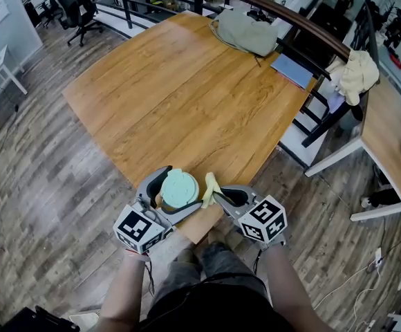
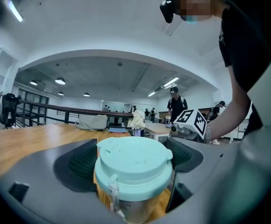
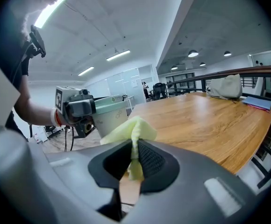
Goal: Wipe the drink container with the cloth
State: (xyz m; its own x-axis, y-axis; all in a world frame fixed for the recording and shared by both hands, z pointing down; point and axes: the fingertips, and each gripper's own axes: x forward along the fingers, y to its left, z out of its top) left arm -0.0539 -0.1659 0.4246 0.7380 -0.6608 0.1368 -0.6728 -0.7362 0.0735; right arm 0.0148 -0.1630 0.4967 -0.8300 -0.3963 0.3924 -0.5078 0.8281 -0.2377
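Left tongs (image 2: 134, 160) clasp the drink container (image 2: 133, 171); right tongs (image 3: 132, 158) pinch cloth (image 3: 128, 130) beside it.

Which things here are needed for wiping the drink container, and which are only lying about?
For the job: drink container, yellow cloth, left tool, right tool.

Lying about: grey bag, blue folder, cream fabric, office chair.

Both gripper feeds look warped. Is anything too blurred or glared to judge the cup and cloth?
Left gripper view: strong fisheye bend, dark corners, cup clear. Right gripper view: cloth sharp, ceiling light flares top left, background soft. Head view: even light, little glare on the table.
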